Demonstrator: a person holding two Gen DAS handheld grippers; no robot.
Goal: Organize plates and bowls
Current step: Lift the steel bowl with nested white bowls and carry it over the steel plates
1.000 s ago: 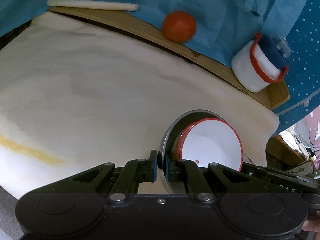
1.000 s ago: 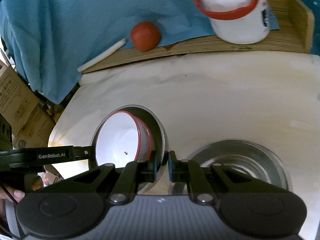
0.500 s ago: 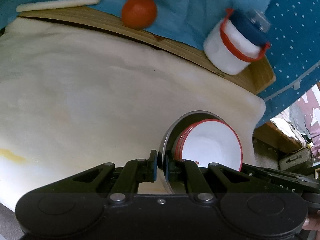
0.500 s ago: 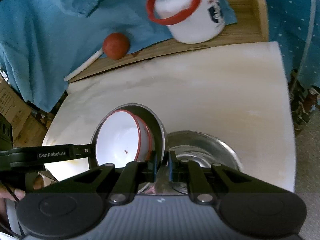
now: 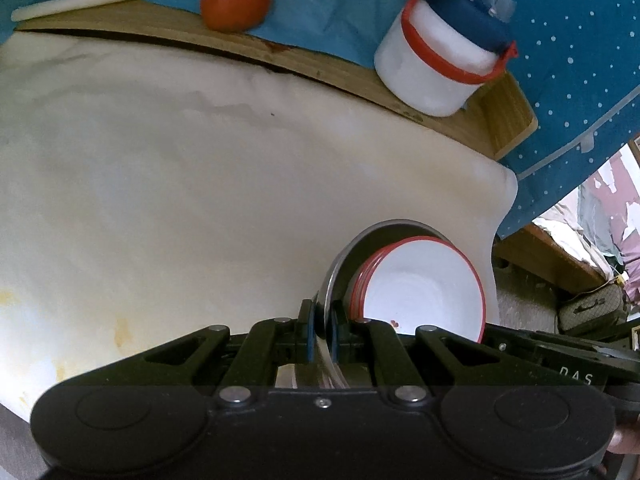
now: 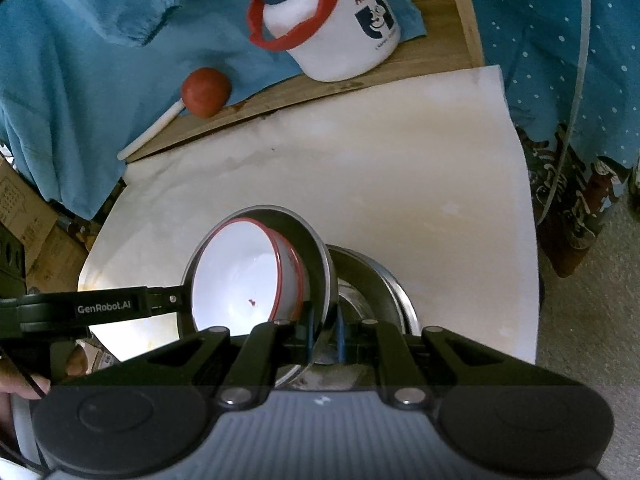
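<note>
both grippers pinch the rim of one steel bowl (image 6: 316, 248): the left gripper (image 5: 322, 332) with its fingers pressed on the near edge at lower centre, the right gripper (image 6: 323, 332) likewise. white red-rimmed bowls (image 6: 248, 268) nest inside it, tilted. a second steel bowl (image 6: 372, 280) sits on the desk (image 6: 400, 160) just right of it. judged step: nesting the held stack into that bowl. keep both grips level and lower slowly so the white bowls don't slide out.

I count: steel bowls 2 (image 6: 320, 248) (image 6: 380, 280) | enamel bowls 2+, stacked (image 6: 248, 272) | tomato 1 (image 6: 206, 92) | jar 1 (image 6: 336, 28) | stick 1 (image 6: 150, 132)
</note>
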